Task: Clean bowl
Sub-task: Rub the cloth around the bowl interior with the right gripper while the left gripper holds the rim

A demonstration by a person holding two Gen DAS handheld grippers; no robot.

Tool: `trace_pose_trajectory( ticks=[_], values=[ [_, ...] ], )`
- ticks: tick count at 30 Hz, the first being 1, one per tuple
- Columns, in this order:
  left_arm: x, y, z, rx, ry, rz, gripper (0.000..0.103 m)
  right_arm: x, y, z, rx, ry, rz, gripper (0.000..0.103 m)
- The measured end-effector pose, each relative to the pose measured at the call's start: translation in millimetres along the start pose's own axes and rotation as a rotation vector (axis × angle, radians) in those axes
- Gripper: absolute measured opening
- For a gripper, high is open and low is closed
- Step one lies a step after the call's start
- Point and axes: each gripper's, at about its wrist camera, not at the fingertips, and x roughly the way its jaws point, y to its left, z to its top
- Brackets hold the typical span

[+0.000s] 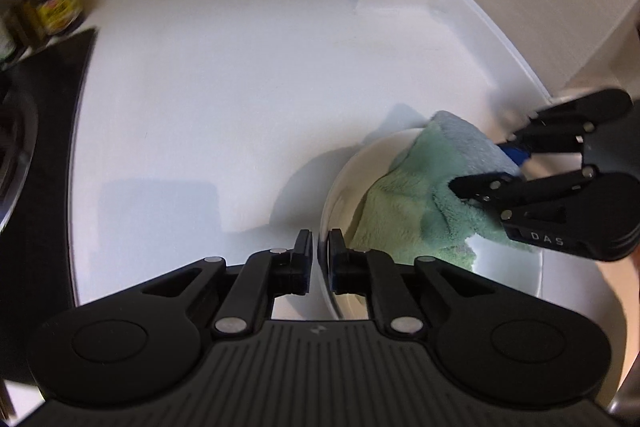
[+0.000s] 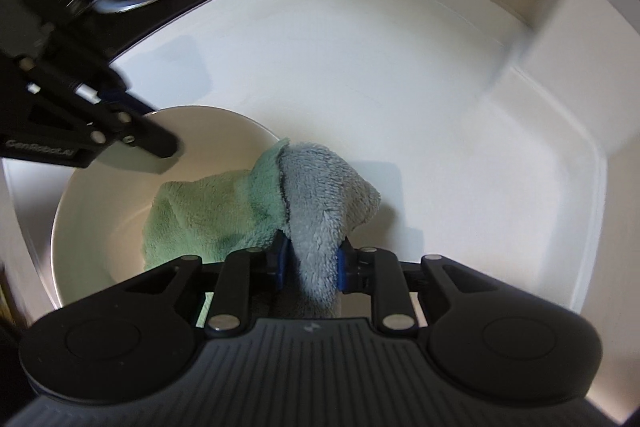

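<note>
Your left tool [image 1: 319, 259] pinches the white bowl [image 2: 96, 195] by its rim on the table [image 1: 240, 67]. Your right tool [image 2: 310, 261] grips the green-grey cloth [image 2: 240, 211], draped inside toward 9 o'clock.

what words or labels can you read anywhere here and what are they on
"DAS": on the right tool, seen from the left wrist.
"CenRobot.AI": on the left tool, seen from the right wrist; slightly blurred.
Jar labels by the stove: too blurred to read.
Nothing readable on the bowl or cloth.
</note>
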Motion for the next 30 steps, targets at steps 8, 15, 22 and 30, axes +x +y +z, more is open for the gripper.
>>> trace_pose_trajectory(
  ticks=[8,15,22,30],
  values=[
    [6,-18,-19,-0.031,-0.020,0.069,0.005,-4,3,-23,0.191,-0.019,-0.067,0.017],
    [5,-9,-11,0.134,-0.015,0.006,0.004,-12,15,-39,0.183,-0.018,-0.035,0.018],
    [7,-21,-6,0.298,0.000,0.012,0.006,-8,5,-23,-0.006,0.029,0.047,0.019],
    [7,-25,1,0.387,0.019,-0.010,0.007,4,17,16,-0.285,0.040,0.061,0.021]
  ],
)
